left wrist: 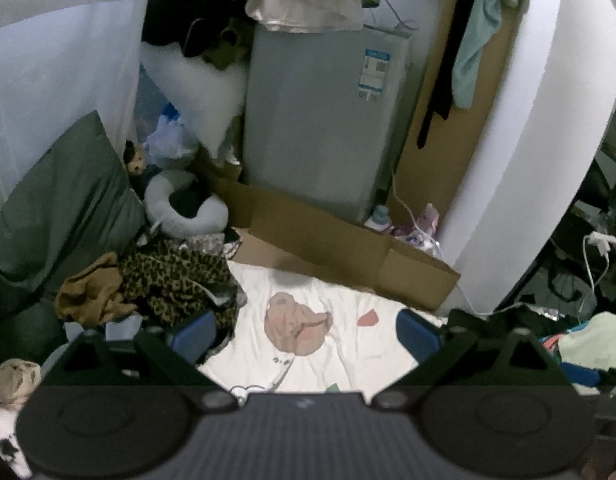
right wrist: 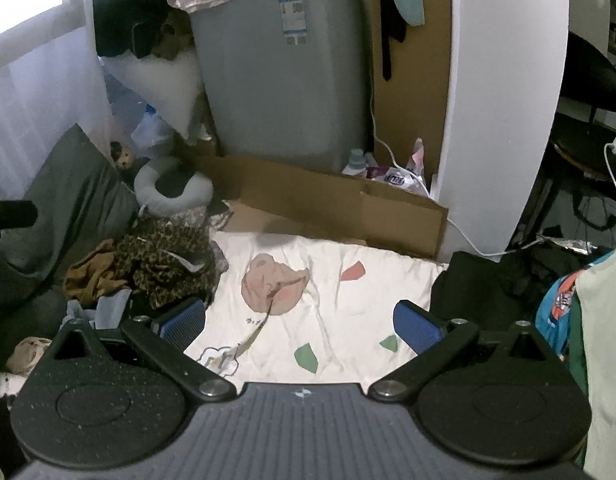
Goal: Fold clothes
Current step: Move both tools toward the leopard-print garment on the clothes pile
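Across the floor a white printed sheet is spread, with a crumpled pile of leopard-print and brown clothes heaped at its left edge and a pink cloth lying loose in the middle. Both the left gripper and the right gripper are held above it, fingers wide apart and empty. A snag is judged likely: tangled garments could be dragged along together, or the sheet pinched with the pink cloth.

Cluttered home bedroom, printed bedsheet, clothes pile, pillows
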`<state>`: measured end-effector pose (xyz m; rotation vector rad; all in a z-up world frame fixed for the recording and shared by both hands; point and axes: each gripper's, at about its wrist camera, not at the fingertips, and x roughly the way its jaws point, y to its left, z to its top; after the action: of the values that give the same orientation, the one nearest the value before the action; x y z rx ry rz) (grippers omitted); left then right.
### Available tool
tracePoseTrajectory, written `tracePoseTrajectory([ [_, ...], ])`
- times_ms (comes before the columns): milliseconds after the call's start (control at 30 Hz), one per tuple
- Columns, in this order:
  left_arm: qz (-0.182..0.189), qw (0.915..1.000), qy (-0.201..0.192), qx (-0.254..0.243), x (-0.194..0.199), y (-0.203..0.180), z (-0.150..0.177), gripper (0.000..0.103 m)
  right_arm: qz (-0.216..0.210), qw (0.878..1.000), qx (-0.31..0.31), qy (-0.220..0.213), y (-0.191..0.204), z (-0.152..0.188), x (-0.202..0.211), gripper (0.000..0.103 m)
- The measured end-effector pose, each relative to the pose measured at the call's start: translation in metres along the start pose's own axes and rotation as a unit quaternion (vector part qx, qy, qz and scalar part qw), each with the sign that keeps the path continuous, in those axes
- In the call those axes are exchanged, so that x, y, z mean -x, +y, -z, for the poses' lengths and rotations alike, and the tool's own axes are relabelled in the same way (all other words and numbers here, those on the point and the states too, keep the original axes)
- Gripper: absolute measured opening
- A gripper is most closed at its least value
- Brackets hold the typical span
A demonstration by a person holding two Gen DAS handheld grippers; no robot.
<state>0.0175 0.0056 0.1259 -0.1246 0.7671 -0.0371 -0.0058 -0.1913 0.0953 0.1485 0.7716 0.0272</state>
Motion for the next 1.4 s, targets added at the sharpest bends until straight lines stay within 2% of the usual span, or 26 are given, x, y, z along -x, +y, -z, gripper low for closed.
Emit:
tracePoseTrajectory([
  [300, -0.004, 0.9998, -0.013, 0.013, 0.000, 0.003, -0.031, 0.098, -0.037, 0.999, 0.006, -0.008, -0.001, -0.027, -0.013, 0.103],
  [633, -0.011, 0.9990, -0.025, 0.034, -0.009, 0.011, -0.065, 0.098, -0.077, 0.996, 0.030, -0.040, 0.009, -0.069, -0.036, 0.103],
  [900, 0.005, 0.9988, -0.003, 0.049, -0.064, 0.019, -0.070, 0.098, -0.079, 0.996, 0.033, -0.029, -0.010, -0.080, -0.071, 0.103],
  [1200, 0.004, 0.9995, -0.008, 0.031, -0.109, 0.022, -0.074, 0.098, -0.070, 0.997, 0.031, -0.009, -0.037, -0.078, -0.121, 0.103],
  [1400, 0.009, 0.9986, -0.002, 0.052, -0.149, 0.044, -0.069, 0.098, -0.066, 0.997, 0.018, -0.022, -0.053, -0.079, -0.148, 0.103],
])
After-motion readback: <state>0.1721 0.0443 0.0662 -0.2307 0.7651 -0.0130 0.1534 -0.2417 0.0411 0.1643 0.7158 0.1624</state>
